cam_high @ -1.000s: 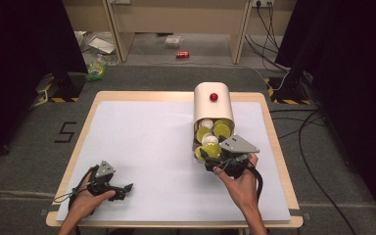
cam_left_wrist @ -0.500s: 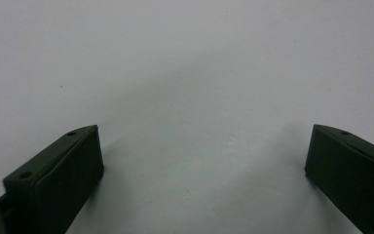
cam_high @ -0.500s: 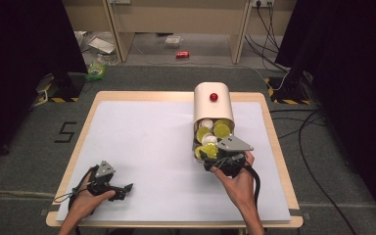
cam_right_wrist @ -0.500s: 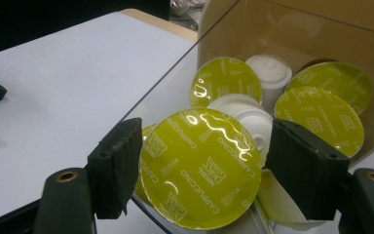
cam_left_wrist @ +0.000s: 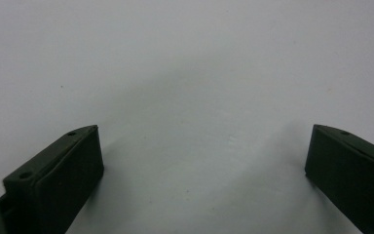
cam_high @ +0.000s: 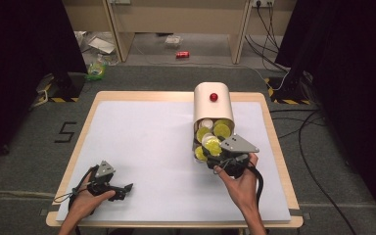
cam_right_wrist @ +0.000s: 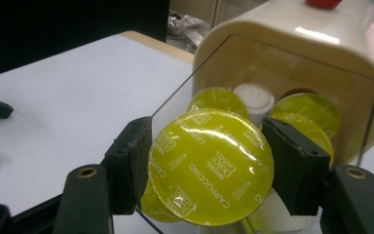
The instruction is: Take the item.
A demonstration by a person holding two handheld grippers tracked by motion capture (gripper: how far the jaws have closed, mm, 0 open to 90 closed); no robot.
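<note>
A cream container (cam_high: pixel 213 105) with a red knob lies on its side, its clear-fronted mouth (cam_right_wrist: pixel 292 44) facing me. Yellow-lidded coffee capsules (cam_high: pixel 221 129) and a white one (cam_right_wrist: pixel 254 97) fill the mouth. My right gripper (cam_high: pixel 213 151) is at that mouth, and its jaws have just been closing. Its pads (cam_right_wrist: pixel 129 161) now press both sides of a yellow cappuccino capsule (cam_right_wrist: pixel 209 170). My left gripper (cam_high: pixel 127 188) rests low on the white sheet near the front left edge. It is open (cam_left_wrist: pixel 202 161), with nothing between its jaws.
The white sheet (cam_high: pixel 147 142) covers a wooden table (cam_high: pixel 279 147). Cables (cam_high: pixel 318 161) run over the floor on the right, and dark curtains hang at both sides. A red can (cam_high: pixel 182 54) and litter lie on the floor beyond the table.
The right gripper edged toward the container's mouth and its jaws closed onto the front yellow capsule. The left hand and its gripper stayed where they were.
</note>
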